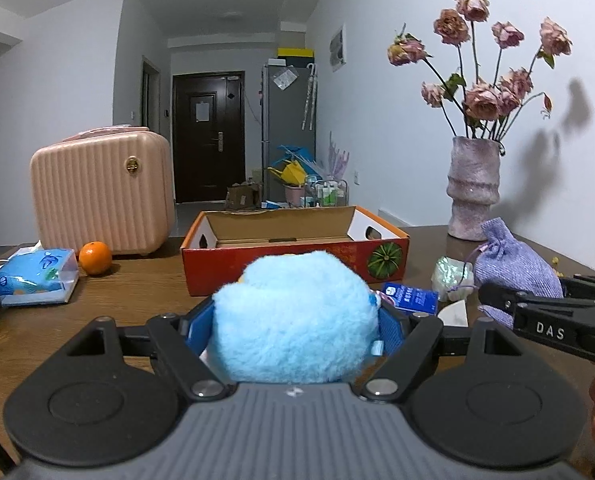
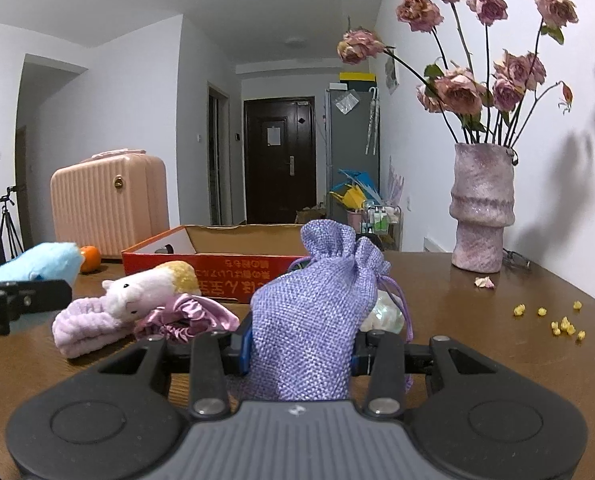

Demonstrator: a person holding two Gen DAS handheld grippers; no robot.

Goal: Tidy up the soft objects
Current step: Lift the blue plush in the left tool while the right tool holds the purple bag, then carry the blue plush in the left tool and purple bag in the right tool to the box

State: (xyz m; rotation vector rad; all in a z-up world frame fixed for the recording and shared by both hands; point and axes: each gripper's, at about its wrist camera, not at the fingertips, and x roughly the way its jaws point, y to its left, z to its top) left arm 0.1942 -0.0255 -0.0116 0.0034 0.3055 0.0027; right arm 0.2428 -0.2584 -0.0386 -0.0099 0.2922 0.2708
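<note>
My left gripper (image 1: 295, 330) is shut on a fluffy light-blue plush toy (image 1: 293, 316), held in front of the open red cardboard box (image 1: 297, 248). My right gripper (image 2: 301, 350) is shut on a purple drawstring pouch (image 2: 317, 304), held upright above the wooden table. The pouch also shows in the left wrist view (image 1: 517, 266), with the right gripper (image 1: 545, 312) beside it. On the table lie a pink plush with a yellow tuft (image 2: 149, 286), a lilac folded cloth (image 2: 85, 328), a pink satin scrunchie (image 2: 189, 314) and an iridescent white item (image 2: 383, 314).
A pink hard case (image 1: 101, 192), an orange (image 1: 94, 258) and a blue tissue pack (image 1: 35, 276) stand at the left. A vase of dried roses (image 2: 481, 208) stands at the right, with yellow crumbs (image 2: 557, 320) near it. A blue card (image 1: 411, 298) lies by the box.
</note>
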